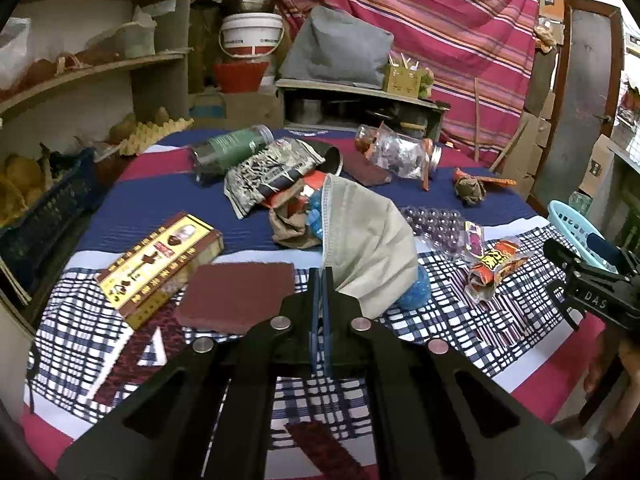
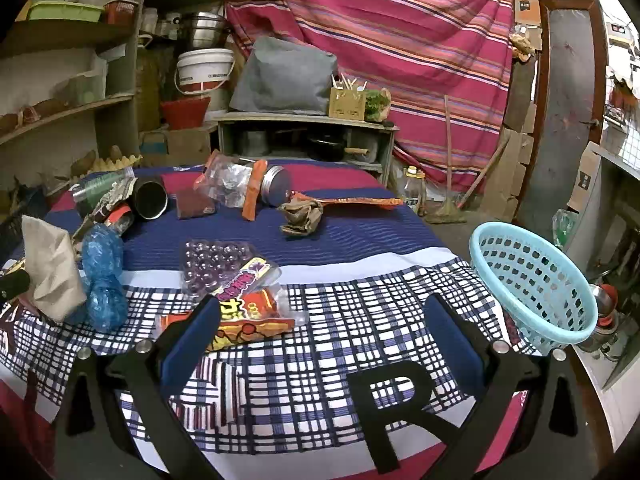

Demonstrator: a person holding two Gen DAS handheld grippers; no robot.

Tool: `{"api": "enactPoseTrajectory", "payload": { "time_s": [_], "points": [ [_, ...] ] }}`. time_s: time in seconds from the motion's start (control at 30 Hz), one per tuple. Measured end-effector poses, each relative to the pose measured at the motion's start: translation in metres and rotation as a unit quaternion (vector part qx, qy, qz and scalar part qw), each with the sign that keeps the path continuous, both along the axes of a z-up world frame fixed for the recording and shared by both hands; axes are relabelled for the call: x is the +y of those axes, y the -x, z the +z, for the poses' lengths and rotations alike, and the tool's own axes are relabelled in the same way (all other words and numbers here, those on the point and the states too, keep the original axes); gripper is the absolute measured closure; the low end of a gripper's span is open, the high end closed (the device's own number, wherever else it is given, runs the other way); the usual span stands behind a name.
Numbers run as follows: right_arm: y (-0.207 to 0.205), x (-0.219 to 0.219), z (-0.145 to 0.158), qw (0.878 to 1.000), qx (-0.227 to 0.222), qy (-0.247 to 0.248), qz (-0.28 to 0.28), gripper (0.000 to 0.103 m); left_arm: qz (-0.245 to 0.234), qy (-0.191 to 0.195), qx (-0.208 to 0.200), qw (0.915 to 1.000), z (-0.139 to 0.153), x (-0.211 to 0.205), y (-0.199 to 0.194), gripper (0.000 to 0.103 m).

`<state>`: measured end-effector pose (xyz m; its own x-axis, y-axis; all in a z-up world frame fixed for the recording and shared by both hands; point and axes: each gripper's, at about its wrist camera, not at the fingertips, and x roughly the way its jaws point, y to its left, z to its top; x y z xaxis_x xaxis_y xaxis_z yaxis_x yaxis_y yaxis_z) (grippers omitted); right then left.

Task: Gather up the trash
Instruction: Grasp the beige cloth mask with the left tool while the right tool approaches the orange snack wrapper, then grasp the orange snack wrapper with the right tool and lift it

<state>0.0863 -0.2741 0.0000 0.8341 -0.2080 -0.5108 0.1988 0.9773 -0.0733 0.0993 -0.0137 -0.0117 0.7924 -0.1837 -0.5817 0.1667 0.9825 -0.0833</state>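
Your left gripper (image 1: 321,276) has its fingers pressed together on the lower edge of the grey face mask (image 1: 368,236), which rises toward one o'clock from the tips. The light-blue basket (image 2: 532,284) sits off the table's edge at three o'clock, nearer your right gripper (image 2: 320,312) (fingers wide apart, holding nothing). Between mask and basket lie the orange snack wrapper (image 1: 496,268) and the clear bubble tray (image 1: 436,228); carry the mask over them.

A cluttered home storeroom — rough shelves (image 2: 72,108) carrying steel bowls (image 2: 204,30), a white plastic bucket (image 2: 206,70) and sweet potatoes (image 2: 84,164), a striped cloth (image 2: 400,40) draping the back wall — cardboard boxes (image 2: 516,160) stacked by the door.
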Motion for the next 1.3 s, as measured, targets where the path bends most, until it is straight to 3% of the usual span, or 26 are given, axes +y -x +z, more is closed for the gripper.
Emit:
{"api": "enactPoseTrajectory", "payload": {
  "time_s": [0.3,0.77,1.0,1.2,1.3],
  "points": [
    [0.004,0.003,0.001,1.0,-0.002,-0.011,0.017,0.004,0.026,-0.013,-0.034,0.999,0.024,0.017,0.006,0.103],
    [-0.01,0.04,-0.015,0.996,0.043,-0.014,0.073,0.004,0.032,0.013,-0.036,0.9987,0.019,0.035,0.015,0.103],
    [-0.031,0.058,-0.014,0.997,0.068,0.002,0.03,0.004,0.032,0.016,-0.042,0.9985,0.025,0.04,0.017,0.103],
    [-0.056,0.056,-0.026,0.993,0.109,-0.006,-0.036,0.004,0.03,0.018,-0.036,0.9987,0.025,0.042,0.015,0.103],
    [-0.06,0.054,-0.033,0.992,0.121,-0.015,-0.044,0.004,0.029,0.02,-0.03,0.9989,0.023,0.043,0.013,0.103]
  ]
}}
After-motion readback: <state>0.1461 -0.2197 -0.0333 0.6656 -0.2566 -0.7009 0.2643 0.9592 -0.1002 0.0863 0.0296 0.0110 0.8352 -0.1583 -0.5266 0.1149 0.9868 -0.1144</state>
